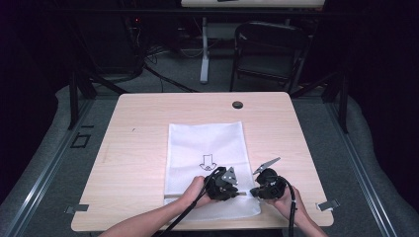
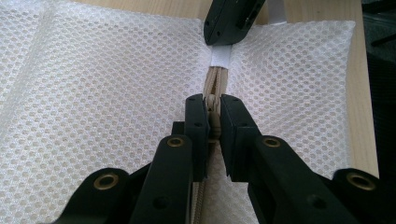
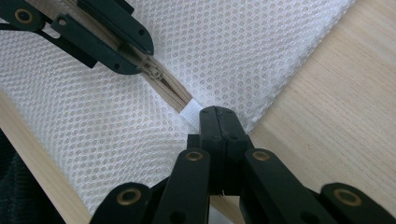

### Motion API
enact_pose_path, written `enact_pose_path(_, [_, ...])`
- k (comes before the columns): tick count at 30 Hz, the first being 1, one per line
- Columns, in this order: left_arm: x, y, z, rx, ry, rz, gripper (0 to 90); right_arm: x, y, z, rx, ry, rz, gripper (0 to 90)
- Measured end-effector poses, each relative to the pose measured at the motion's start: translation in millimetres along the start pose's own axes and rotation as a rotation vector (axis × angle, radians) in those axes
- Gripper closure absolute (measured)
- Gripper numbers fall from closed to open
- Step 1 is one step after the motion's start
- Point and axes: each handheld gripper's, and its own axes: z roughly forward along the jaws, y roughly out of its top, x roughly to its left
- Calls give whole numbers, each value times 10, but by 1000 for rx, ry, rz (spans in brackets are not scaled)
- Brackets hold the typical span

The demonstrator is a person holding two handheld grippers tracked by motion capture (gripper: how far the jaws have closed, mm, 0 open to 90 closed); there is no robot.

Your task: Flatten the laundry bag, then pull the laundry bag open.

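A white mesh bag [image 1: 205, 143] with a printed arrow lies flat on the wooden table [image 1: 143, 113]. Its beige zipper [image 2: 215, 81] runs along the bag's near end. My left gripper [image 2: 213, 105] is shut on the zipper pull [image 2: 214, 119]; in the high view this gripper [image 1: 236, 191] points right. My right gripper [image 3: 216, 114] is shut on the white tab [image 3: 191, 112] at the zipper's end, right by the bag's corner. The two grippers face each other tip to tip, a short stretch of zipper [image 3: 170, 91] between them. The right gripper [image 1: 252, 191] sits near the table's front right.
A round black grommet [image 1: 237, 104] sits in the tabletop beyond the bag. Metal clips [image 1: 327, 205] stick out at the table's front corners. A black folding chair [image 1: 269, 49] and a white table leg [image 1: 204, 49] stand on the floor behind.
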Motion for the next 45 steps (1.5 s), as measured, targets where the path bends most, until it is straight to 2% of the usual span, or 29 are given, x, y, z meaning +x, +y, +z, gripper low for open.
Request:
enact_pose_path(5, [11,3,-4,13,-5,13,826,11,-3,-2,3,1,17,900])
enact_pose_path(6, [13,2,-6,12,-6,11,826,15,-9,-1,1,4,29,900])
enact_pose_path(7, [15,1,-1,14,-5,9,826,15,-12,-1,0,-2,18,900])
enact_pose_path(9, [33,-8,-9,12,-23,1,826,44,-13,-3,5,-13,29,900])
enact_pose_path(10, [37,-11,-13,15,-13,4,826,42,-16,-7,12,-10,19,900])
enact_pose_path(11, [47,-21,-22,15,-21,-7,826,46,-19,-5,9,-7,23,900])
enact_pose_path(12, [61,-31,-31,12,-21,-7,825,49,-30,2,-4,8,47,900])
enact_pose_path(14, [75,-49,-52,15,-25,-11,825,48,-32,-9,12,0,30,900])
enact_pose_path(16, [70,-60,-62,14,-25,-16,825,80,-28,-5,8,4,48,900])
enact_pose_path(17, [64,-65,-60,9,-24,-15,825,70,-26,-9,19,-10,24,900])
enact_pose_path(21, [72,-83,-51,6,-30,-21,825,63,-8,-9,33,-7,6,900])
enact_pose_path(31, [55,-73,-65,10,-27,-6,824,77,2,2,19,11,34,900])
enact_pose_path(38, [40,-52,-83,11,-14,1,824,67,3,-8,34,9,17,900])
enact_pose_path(41, [43,-61,-84,10,-21,-2,824,59,0,-10,37,4,18,900])
enact_pose_path(45, [25,-62,-114,-2,-16,7,824,66,2,-3,29,12,18,900])
